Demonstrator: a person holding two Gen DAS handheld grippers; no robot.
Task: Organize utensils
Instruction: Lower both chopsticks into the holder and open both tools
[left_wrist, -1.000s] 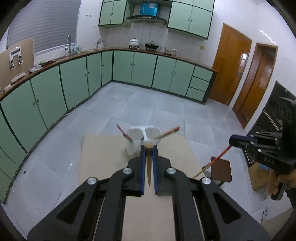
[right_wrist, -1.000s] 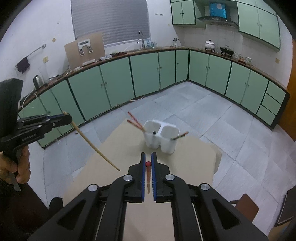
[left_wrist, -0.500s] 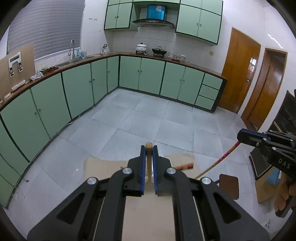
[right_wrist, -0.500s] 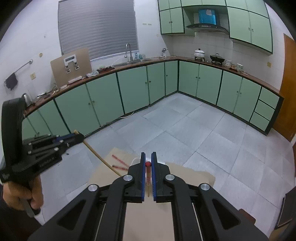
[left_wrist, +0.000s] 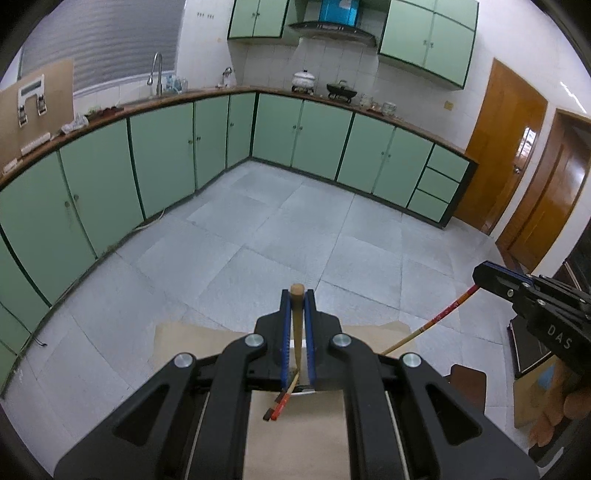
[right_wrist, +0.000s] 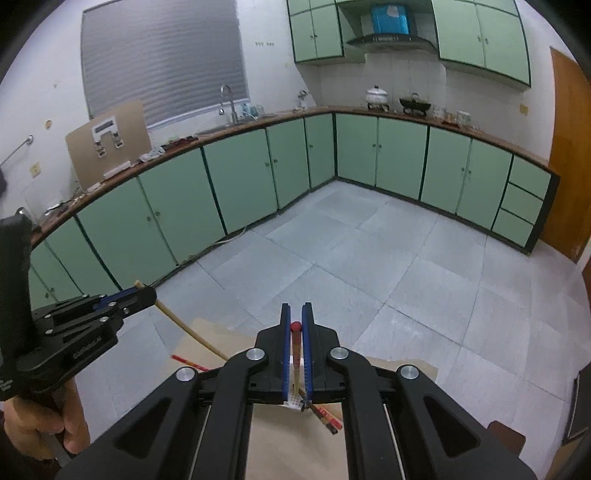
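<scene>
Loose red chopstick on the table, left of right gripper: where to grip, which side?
Grip the red chopstick mid-shaft from above, jaws across its length: it is thin and lies flat on the table, leaving no side gap. One end is hidden behind the right gripper, which is shut on another chopstick.

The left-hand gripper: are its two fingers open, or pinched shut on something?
Shut. The left gripper clamps a plain wooden chopstick between its blue pads, the butt end poking out past the fingertips.

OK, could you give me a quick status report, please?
Left tool shut on plain wooden chopstick. Right tool shut on red-tipped chopstick. White holder barely visible below. Nothing blocking.
</scene>
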